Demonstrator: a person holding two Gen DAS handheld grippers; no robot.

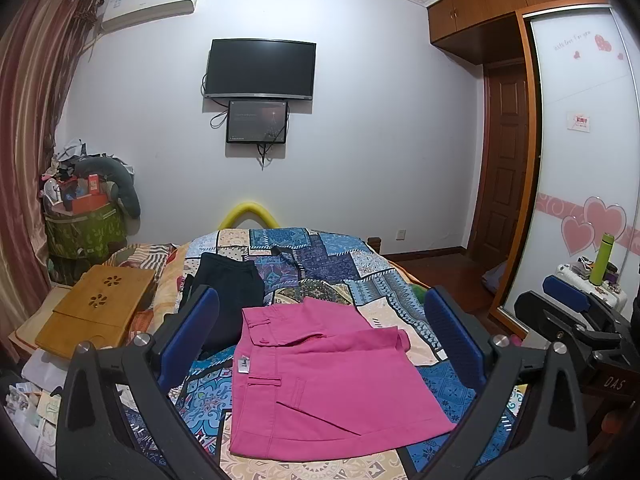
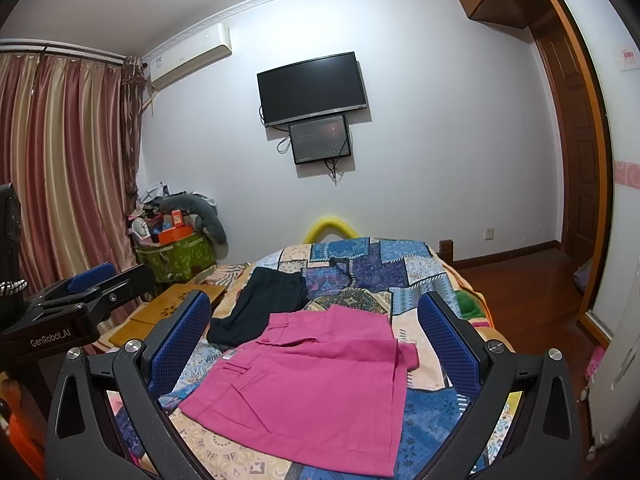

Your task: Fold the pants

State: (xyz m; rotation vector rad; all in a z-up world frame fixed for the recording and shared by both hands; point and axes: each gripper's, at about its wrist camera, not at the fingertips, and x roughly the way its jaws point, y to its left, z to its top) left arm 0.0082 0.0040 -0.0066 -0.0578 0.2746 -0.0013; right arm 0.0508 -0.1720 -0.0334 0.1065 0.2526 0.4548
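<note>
Pink pants (image 1: pixel 332 380) lie folded into a compact rectangle on the patchwork bedspread (image 1: pixel 320 256), waistband to the left; they also show in the right wrist view (image 2: pixel 316 384). My left gripper (image 1: pixel 324 320) is open and empty, held above the near side of the pants. My right gripper (image 2: pixel 316 320) is open and empty too, also above the pants. The right gripper shows at the right edge of the left wrist view (image 1: pixel 572 300). The left gripper shows at the left of the right wrist view (image 2: pixel 96 284).
Dark folded pants (image 1: pixel 228 292) lie on the bed behind the pink ones. A wooden lap tray (image 1: pixel 96 312) sits at the bed's left. A cluttered green basket (image 1: pixel 84 228) stands by the curtain. A white case with a green bottle (image 1: pixel 600 260) stands at the right.
</note>
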